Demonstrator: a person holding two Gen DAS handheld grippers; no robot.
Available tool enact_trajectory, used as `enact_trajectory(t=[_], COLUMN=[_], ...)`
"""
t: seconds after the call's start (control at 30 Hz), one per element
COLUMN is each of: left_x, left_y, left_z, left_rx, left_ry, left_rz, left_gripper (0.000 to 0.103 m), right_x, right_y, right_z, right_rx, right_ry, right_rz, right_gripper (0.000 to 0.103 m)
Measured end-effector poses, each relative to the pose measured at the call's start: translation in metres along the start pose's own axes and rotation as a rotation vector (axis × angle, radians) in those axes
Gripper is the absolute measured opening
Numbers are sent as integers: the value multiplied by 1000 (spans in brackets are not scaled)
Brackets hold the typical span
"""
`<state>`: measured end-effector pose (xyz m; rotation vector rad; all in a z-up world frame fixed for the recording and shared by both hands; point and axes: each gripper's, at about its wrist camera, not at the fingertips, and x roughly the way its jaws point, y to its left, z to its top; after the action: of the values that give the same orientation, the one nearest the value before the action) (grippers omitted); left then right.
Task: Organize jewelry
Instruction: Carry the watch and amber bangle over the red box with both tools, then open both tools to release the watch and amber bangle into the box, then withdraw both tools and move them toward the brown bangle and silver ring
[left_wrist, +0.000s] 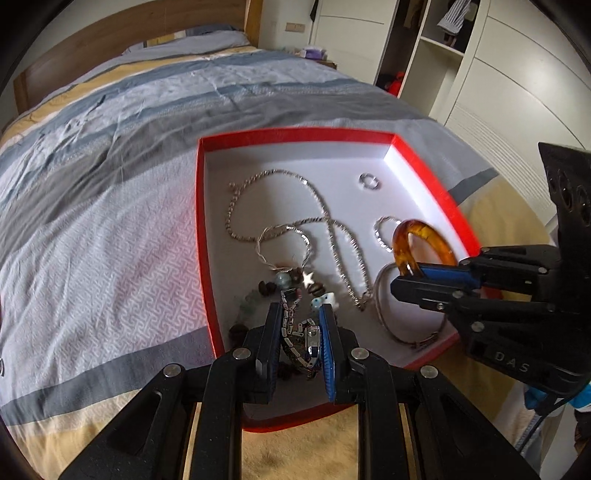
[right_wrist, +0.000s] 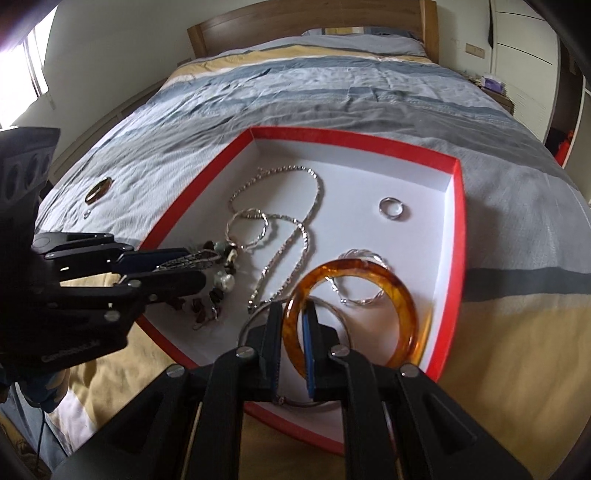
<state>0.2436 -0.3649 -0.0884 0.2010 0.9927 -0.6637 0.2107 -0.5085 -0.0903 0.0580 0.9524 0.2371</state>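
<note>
A red box with a white inside (left_wrist: 202, 221) (right_wrist: 458, 236) lies on the bed. My left gripper (left_wrist: 300, 309) (right_wrist: 194, 266) is over its near left corner, shut on a silver link watch (left_wrist: 309, 341) (right_wrist: 192, 261). Over the near right part, my right gripper (right_wrist: 293, 311) (left_wrist: 406, 275) is shut on the rim of an amber bangle (right_wrist: 404, 295) (left_wrist: 424, 234), held upright. In the box lie a silver chain (left_wrist: 314, 201) (right_wrist: 295, 229), a small ring (left_wrist: 369, 181) (right_wrist: 391, 208), a twisted silver bangle (right_wrist: 364, 282), a thin silver bangle (left_wrist: 391, 319) and a bead bracelet (left_wrist: 293, 280) (right_wrist: 221, 282).
The box rests on a striped grey, blue and yellow bedspread (left_wrist: 110, 221). A small gold-brown hoop (right_wrist: 99, 190) and a tiny piece (right_wrist: 86, 213) lie on the cover left of the box. A wooden headboard (right_wrist: 306, 16) is behind, a white wardrobe (left_wrist: 480, 92) to the right.
</note>
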Motion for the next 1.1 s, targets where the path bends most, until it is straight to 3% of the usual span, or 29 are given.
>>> enact_trajectory(t=[0.37,0.5,0.67,1.1], left_x=[0,-2,-13,-93], left_y=[-5,-6,-5,10], left_z=[-6,-8,-9,-28], left_rx=[22,22,24,-25], left_ry=[-4,-2,-12,-104], left_rz=[23,16,24,32], left_gripper=[20,21,34,54], right_x=[6,2,-10,-83], right_y=[-1,1,4,34], right_z=[-1,-2,-4,-2], right_rx=[1,-2,-4,2], right_ry=[29,37,36,-50], right_rz=[-23,-36,-55,-96], right_gripper=[11,17,27,27])
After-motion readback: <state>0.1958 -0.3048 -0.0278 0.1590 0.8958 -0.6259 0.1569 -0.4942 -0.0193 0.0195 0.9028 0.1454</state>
